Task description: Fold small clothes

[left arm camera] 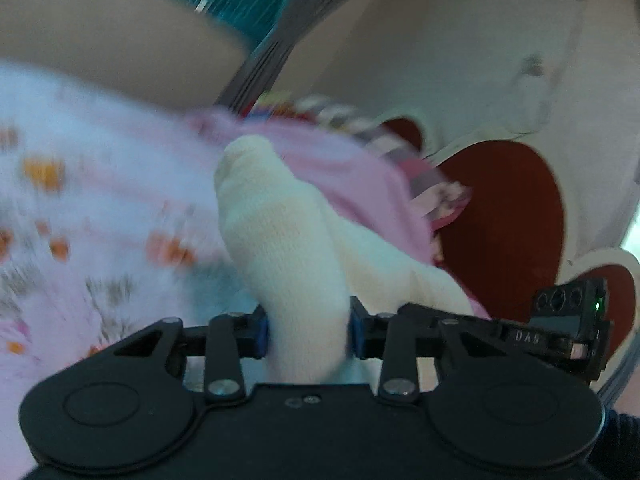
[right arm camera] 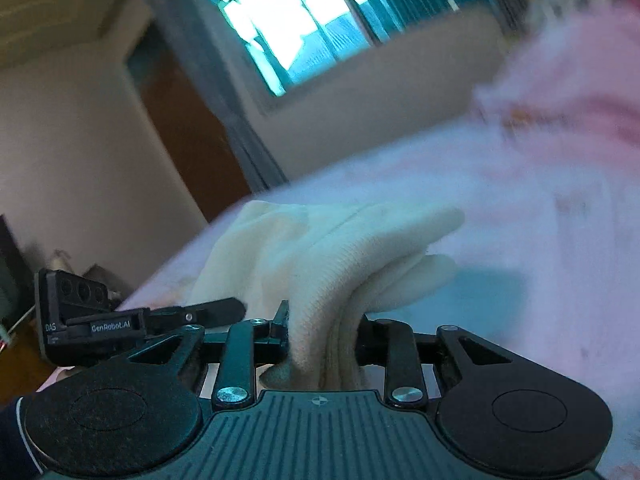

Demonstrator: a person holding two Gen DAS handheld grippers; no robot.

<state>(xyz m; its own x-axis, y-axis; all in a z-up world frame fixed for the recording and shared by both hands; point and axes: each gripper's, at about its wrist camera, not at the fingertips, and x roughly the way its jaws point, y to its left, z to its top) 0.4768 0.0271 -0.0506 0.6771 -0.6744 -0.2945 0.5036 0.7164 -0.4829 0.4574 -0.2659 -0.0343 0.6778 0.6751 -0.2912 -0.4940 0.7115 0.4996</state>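
A cream knitted sock (left arm camera: 276, 236) sticks forward out of my left gripper (left arm camera: 308, 334), whose blue pads press on it from both sides. In the right wrist view the same kind of cream sock fabric (right arm camera: 340, 252), bunched in folds, is pinched between the pads of my right gripper (right arm camera: 322, 332). Both pieces hang above a bed with a pale pink flowered sheet (left arm camera: 80, 200). The other gripper's black sensor block shows at the edge of each view (left arm camera: 568, 320) (right arm camera: 76, 308). Both views are blurred by motion.
A heap of pink clothes (left arm camera: 340, 168) lies behind the sock on the bed, with patterned pieces (left arm camera: 436, 196) at its right. A red and white headboard (left arm camera: 508, 216) stands beyond. The right wrist view shows a window (right arm camera: 288, 28), a brown door (right arm camera: 188, 136) and more pink cloth (right arm camera: 580, 92).
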